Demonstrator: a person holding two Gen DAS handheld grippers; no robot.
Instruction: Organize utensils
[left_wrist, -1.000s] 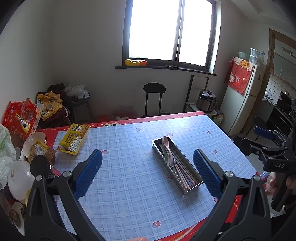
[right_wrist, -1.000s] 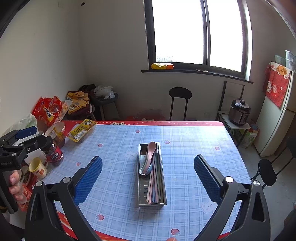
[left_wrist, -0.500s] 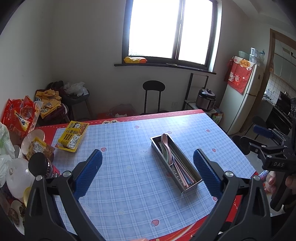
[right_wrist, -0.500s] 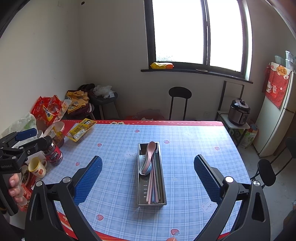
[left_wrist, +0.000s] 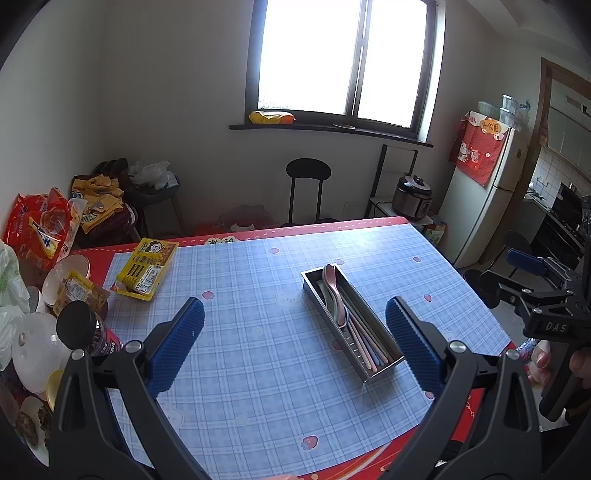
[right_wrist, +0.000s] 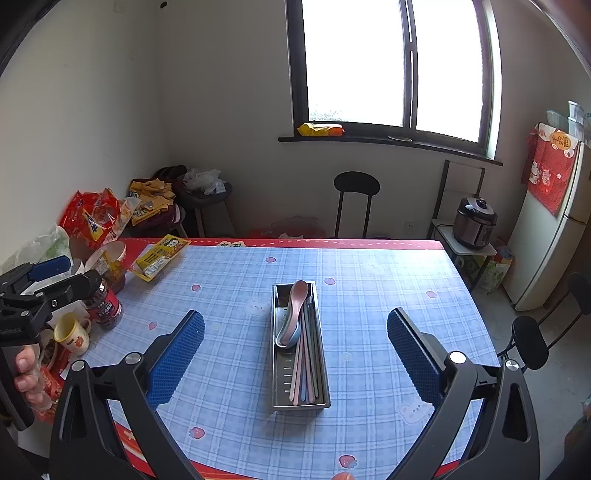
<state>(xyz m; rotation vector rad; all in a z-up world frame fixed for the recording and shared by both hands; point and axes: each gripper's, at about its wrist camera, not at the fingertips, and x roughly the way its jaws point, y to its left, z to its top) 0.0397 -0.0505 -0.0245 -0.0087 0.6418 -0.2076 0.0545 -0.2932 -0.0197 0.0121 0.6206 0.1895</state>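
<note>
Right wrist view: our right gripper (right_wrist: 295, 354) and left gripper (left_wrist: 293, 343) both spread, empty. Risk we see: clipping narrow steel utensil tray (right_wrist: 280, 376), spilling pastel spoons (right_wrist: 293, 314) and chopsticks (right_wrist: 304, 365).

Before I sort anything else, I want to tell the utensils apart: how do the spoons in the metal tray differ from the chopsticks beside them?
The spoons have broad rounded bowls; the chopsticks are thin straight sticks. The spoons are nested at the tray's far end, the top pink one propped up on the others; the chopsticks lie flat and reach the near end. Both are pastel coloured, run lengthwise, and sit in the same metal tray.
</note>
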